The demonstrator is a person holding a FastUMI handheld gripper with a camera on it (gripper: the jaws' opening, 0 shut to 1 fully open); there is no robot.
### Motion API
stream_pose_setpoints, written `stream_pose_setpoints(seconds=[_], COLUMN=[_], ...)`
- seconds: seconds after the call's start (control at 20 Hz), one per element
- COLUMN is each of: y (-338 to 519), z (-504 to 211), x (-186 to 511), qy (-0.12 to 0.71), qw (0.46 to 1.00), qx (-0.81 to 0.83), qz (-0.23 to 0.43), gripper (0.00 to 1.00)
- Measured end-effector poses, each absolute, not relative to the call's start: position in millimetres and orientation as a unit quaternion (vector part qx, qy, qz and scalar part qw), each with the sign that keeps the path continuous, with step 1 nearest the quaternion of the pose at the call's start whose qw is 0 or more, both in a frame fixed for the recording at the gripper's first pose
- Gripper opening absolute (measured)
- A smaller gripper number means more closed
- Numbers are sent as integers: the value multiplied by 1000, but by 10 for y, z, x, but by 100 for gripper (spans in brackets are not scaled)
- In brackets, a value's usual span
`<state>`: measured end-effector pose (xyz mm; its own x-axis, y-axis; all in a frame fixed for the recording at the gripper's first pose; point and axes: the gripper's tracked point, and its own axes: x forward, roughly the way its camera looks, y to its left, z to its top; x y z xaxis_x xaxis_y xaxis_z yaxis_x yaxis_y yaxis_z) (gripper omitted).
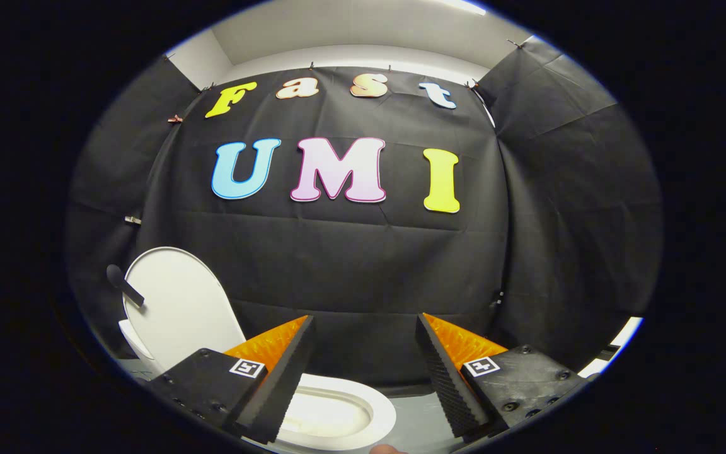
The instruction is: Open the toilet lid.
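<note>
The tongs (364, 353) are released, fingers wide apart and grasping nothing, raised above the toilet. We see the lid (177, 309) already standing upright, beyond the left finger, leaning back toward the black cloth wall. Below and between the fingers lies the seat (363, 403), ringing the open bowl (325, 416). We judge the lifting done: what remains is to draw the tongs back without knocking the lid forward.

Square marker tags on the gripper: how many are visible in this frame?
2. One marker tag sits on the left finger's base, near the raised toilet lid; the other on the right finger's base. The gripper is open, holding nothing.
</note>
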<state>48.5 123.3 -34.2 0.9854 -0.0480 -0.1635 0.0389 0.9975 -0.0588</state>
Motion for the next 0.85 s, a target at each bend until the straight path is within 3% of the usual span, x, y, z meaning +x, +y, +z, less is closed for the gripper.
stream_pose_setpoints(seconds=[0.25,0.55,0.85], y=[1181,1361,1155], z=[-308,-161,-304], x=[447,687,849], qy=[72,33,52], qw=[996,994,998], qx=[-49,-94,-35], qz=[-17,40,23], gripper=[99,98,98])
